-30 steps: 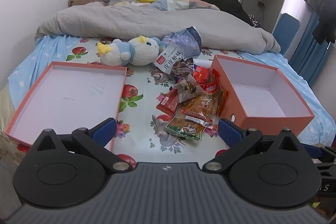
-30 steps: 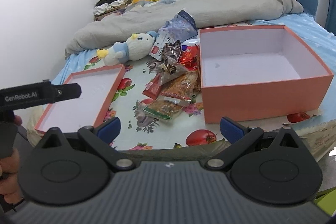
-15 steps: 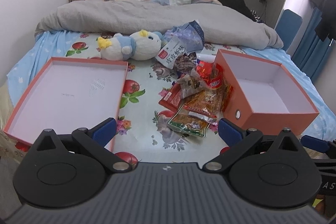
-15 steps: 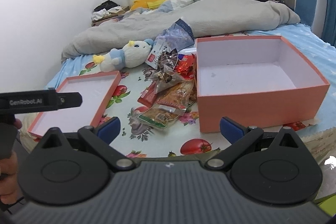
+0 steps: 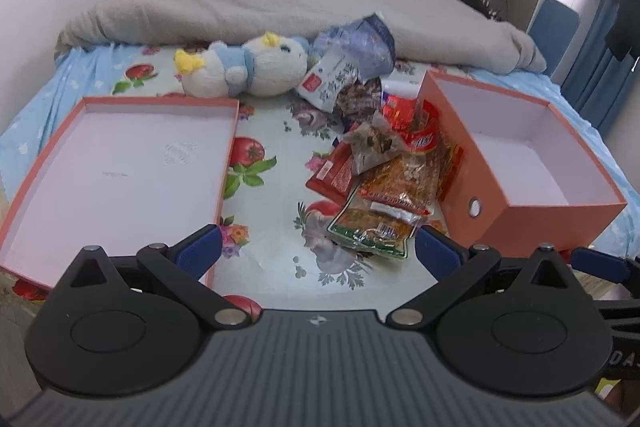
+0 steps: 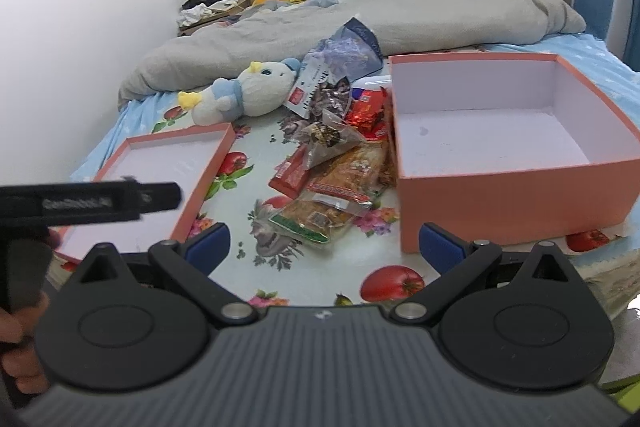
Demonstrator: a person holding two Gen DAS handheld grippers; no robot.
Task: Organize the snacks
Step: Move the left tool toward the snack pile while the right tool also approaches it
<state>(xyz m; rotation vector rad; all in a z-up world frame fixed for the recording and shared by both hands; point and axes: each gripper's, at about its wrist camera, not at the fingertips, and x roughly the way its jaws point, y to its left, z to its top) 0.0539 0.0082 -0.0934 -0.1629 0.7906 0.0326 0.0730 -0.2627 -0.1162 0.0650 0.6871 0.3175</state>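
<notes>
The bed [image 5: 280, 131], in its fruit-print sheet, carries everything, with a grey duvet [image 5: 256, 7] bunched across the far half. The orange box [image 5: 532, 211] sits right, its lid [image 5: 116, 171] left, both showing only white insides. Between them the snack pile [image 5: 384, 167] leans against the box wall; a plush toy [image 5: 244, 71] lies just behind. Bare sheet runs along the near edge. Left hand-held gripper [image 5: 316, 247] and right hand-held gripper [image 6: 322, 241] both hang spread wide, grasping nothing.
</notes>
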